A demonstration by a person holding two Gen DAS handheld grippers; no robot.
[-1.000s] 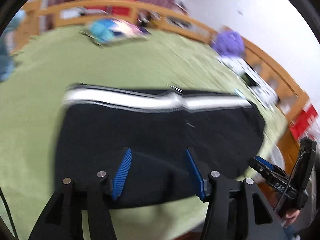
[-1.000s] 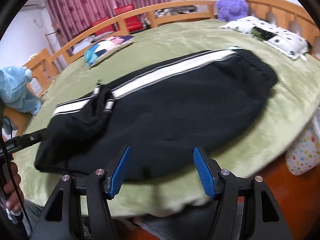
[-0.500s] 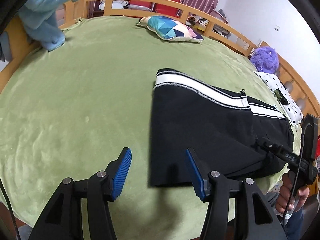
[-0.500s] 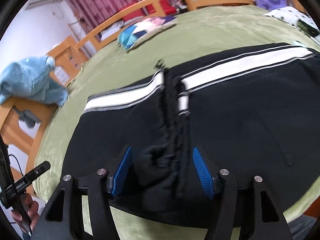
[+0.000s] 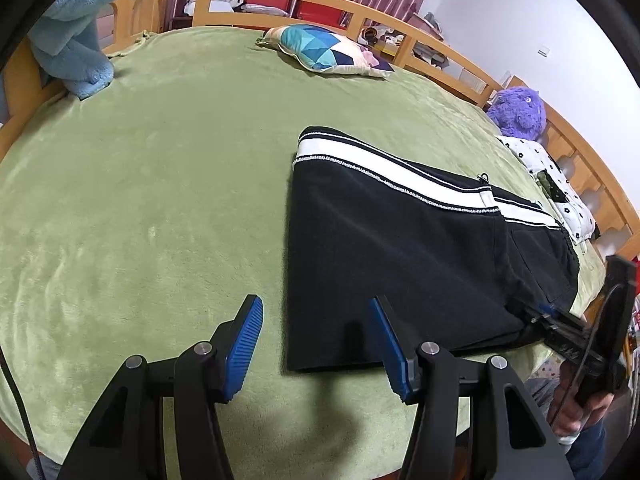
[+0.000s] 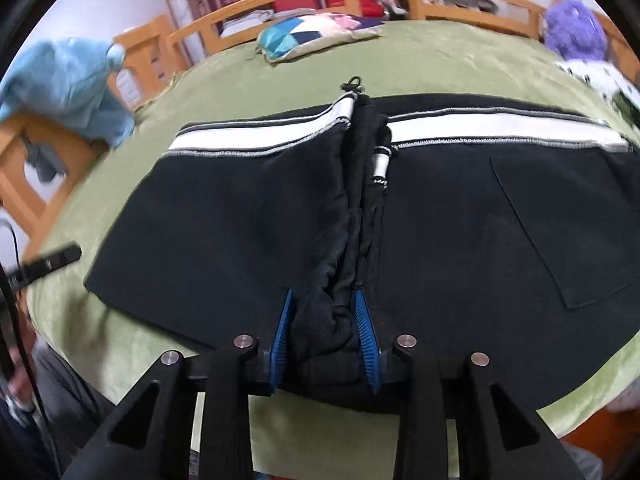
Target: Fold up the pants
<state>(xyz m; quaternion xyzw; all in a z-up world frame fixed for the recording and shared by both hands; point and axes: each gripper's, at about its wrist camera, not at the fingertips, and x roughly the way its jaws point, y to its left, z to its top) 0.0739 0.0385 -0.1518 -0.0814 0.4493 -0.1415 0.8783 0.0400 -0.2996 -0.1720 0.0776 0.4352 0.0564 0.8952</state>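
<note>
- My right gripper (image 6: 325,326) pinches the bunched middle ridge of the black pants (image 6: 460,216), its jaws having just opened a little.
- My left gripper (image 5: 316,346) stands open, empty, over the near left corner of the pants.
- The pants lie across the green bed (image 5: 160,184), long axis left-to-right.

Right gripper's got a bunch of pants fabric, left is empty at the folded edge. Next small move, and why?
Probably close the left gripper on the near corner of the pants. Its jaws stand open and empty astride that folded edge, on the green blanket. The right gripper, whose jaws have just been opening slightly, has the bunched cuffs between its pads. With both near corners held, the next fold could be lifted evenly.
</note>
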